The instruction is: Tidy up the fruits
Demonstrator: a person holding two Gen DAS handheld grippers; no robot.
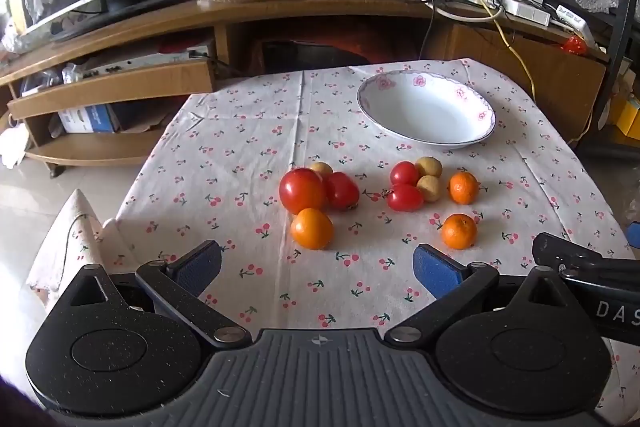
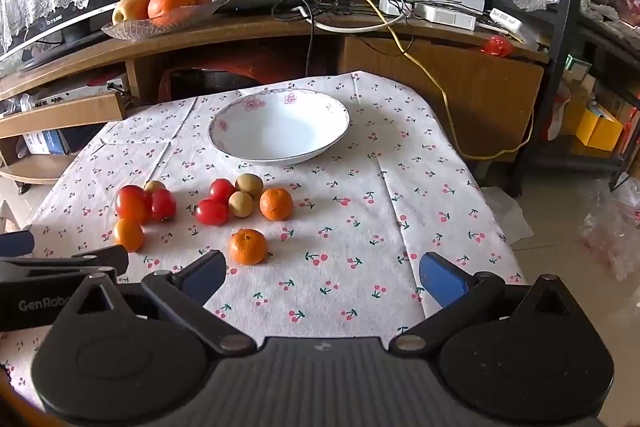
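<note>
Small worktop (image 1: 248,131) draped in white cloth with red cherry print, creased along fold lines, one corner hanging at left. White shallow porcelain bowl with pink flower rim (image 1: 426,111), empty, at far right of cloth. Loose fruit near centre, in two clusters: red tomatoes (image 1: 302,190) touching a small tan round fruit and an orange mandarin (image 1: 312,229); further right, two small red tomatoes (image 1: 405,197), two tan round fruits (image 1: 429,167), one mandarin beside them, another mandarin (image 1: 459,231) apart, nearer. Left claw (image 1: 318,267) released, blue pads wide apart, above near cloth edge, empty. Right claw (image 2: 322,273) likewise released, empty. Behind: curved wooden TV stand (image 2: 240,31) carrying glass dish of oranges and an apple (image 2: 160,11), router, tangled cables. Pale tiled floor (image 2: 560,227).
</note>
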